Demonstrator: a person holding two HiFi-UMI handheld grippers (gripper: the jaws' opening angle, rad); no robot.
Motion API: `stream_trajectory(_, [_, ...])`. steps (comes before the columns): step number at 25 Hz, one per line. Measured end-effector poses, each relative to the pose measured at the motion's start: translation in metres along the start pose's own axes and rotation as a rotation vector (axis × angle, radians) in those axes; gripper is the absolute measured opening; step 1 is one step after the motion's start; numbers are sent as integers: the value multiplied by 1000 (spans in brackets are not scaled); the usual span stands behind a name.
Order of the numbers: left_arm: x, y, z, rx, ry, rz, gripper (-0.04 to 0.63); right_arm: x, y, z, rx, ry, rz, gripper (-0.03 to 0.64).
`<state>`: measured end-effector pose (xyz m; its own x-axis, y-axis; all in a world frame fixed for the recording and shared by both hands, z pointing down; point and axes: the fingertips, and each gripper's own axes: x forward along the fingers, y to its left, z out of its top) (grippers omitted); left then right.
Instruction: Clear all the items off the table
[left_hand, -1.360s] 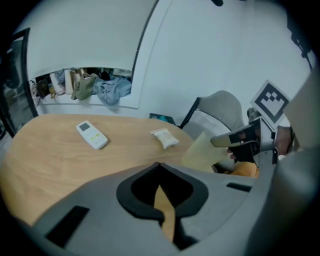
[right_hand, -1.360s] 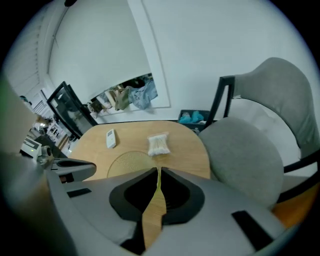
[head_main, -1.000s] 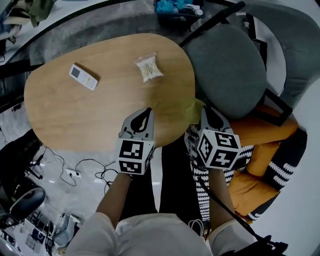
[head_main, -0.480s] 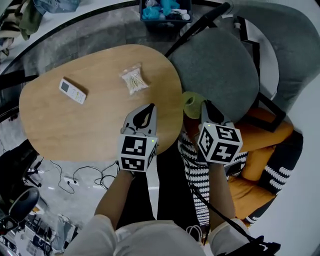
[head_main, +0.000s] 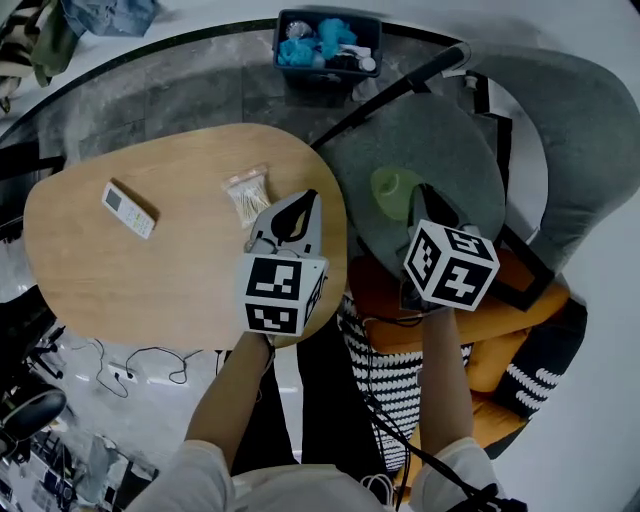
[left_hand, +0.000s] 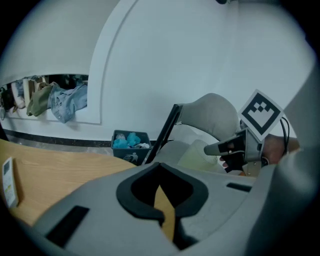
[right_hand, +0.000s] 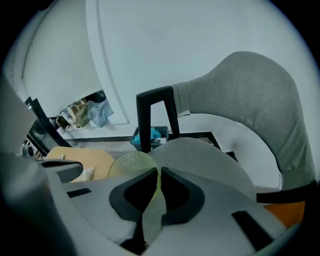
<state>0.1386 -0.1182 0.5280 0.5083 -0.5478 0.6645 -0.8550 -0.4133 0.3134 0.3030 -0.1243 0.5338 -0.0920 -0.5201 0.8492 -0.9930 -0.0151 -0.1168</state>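
We have the yellow-green item (head_main: 392, 188) off the tabletop (head_main: 120, 290). It hangs over the grey chair seat (head_main: 455, 150), right of centre in the head view. The right gripper (head_main: 418, 196) has its fingers (right_hand: 186, 199) clenched on it. In the right gripper view, a thin, dotted, translucent edge runs up through the narrow slit between them, so the hold is on one rim only.

The left gripper (head_main: 306, 200) hovers over the right-hand end of the tabletop. Its fingers (left_hand: 126, 196) are closed to a sliver with nothing in them; only the wood shows through the gap.

Two things are left to clear. The bag of cotton swabs (head_main: 247, 197) lies just left of the left gripper, and the remote (head_main: 129, 210) lies well apart from it, toward the left of the frame.

The dark bin (head_main: 325, 76) at the top centre looks to us like the likely drop point, though that is our guess.

The main risk is the grip. The item looks soft and floppy, and with so little of it pinched a quick swing could pull it free. It would then land on the chair or the floor short of the bin.

The black chair frame crosses the path between the gripper and the bin, and the item could catch on it.

The shut left gripper sits close to the swab bag and could nudge it off the tabletop's edge.
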Motion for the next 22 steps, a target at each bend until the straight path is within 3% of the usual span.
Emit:
stream_trajectory(8, [33, -11, 13, -2, -2, -10, 3, 33, -16, 7, 24, 56, 4, 41])
stream_trajectory(22, [44, -10, 0, -5, 28, -9, 3, 41, -19, 13, 76, 11, 37, 78])
